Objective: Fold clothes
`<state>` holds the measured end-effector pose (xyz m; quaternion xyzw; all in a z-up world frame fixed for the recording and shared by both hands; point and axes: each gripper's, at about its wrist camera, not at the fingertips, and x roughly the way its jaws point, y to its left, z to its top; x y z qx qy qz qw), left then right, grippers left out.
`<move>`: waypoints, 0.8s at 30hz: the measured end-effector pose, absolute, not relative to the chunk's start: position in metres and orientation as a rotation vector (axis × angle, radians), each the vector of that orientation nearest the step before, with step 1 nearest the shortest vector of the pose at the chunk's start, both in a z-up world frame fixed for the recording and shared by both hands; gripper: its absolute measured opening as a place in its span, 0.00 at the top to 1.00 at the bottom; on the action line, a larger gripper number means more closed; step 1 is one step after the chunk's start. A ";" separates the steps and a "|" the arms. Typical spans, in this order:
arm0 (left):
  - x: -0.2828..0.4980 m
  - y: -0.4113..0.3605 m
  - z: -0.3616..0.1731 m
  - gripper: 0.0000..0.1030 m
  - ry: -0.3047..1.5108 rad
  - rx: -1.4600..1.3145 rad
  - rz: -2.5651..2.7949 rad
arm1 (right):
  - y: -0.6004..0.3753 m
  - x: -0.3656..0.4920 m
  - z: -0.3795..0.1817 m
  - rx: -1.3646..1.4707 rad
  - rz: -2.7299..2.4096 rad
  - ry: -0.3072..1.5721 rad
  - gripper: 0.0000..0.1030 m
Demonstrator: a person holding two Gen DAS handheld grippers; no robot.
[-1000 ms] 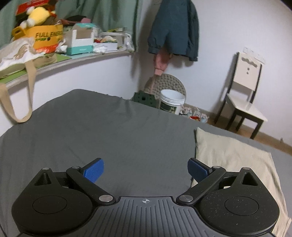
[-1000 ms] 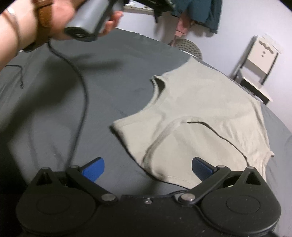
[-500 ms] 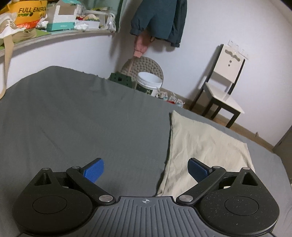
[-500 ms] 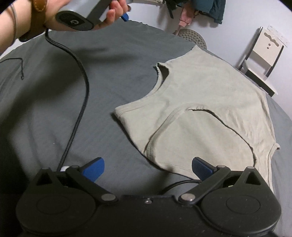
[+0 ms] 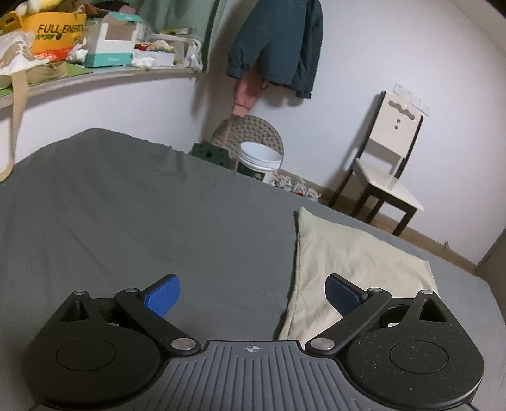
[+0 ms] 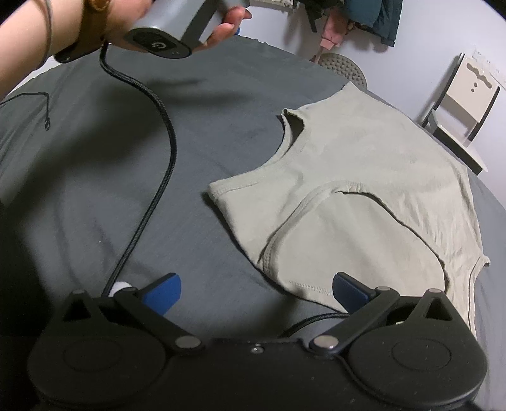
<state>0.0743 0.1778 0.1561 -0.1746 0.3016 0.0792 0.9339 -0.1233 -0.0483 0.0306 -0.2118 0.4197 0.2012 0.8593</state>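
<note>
Right wrist view: a pale sleeveless top [image 6: 363, 189] lies flat on the grey bed [image 6: 158, 205], spread to the right, its neckline toward the camera and its hem toward the far edge. The right gripper [image 6: 256, 294] hangs just above the near shoulder of the top, its blue fingers [image 6: 163, 292] spread wide with nothing between them; the right finger sits over the fabric's near edge, the left one over bare sheet. At far left a hand [image 6: 132, 22] holds the grey handle of the other gripper, and a black cable [image 6: 164, 139] runs from it down across the sheet toward the camera.

In the left wrist view, the left gripper [image 5: 253, 295] is also wide apart and holds nothing. It points across the bed, with the top's [image 5: 354, 262] left edge running under its right finger [image 5: 343, 297]. Beyond the bed stand a white chair [image 5: 389, 164] and a white bucket [image 5: 259, 161], a dark jacket [image 5: 278, 44] hangs on the wall, and a cluttered shelf [image 5: 95, 74] curves along at far left.
</note>
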 end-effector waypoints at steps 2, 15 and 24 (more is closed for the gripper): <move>0.076 0.176 0.158 0.04 0.625 -0.336 0.164 | -0.048 -0.123 0.030 -0.442 0.422 0.881 0.00; 0.078 0.173 0.161 0.04 0.650 -0.302 0.162 | -0.048 -0.123 0.030 -0.431 0.410 0.876 0.00; 0.077 0.175 0.156 0.04 0.658 -0.325 0.167 | -0.053 -0.122 0.032 -0.411 0.400 0.880 0.00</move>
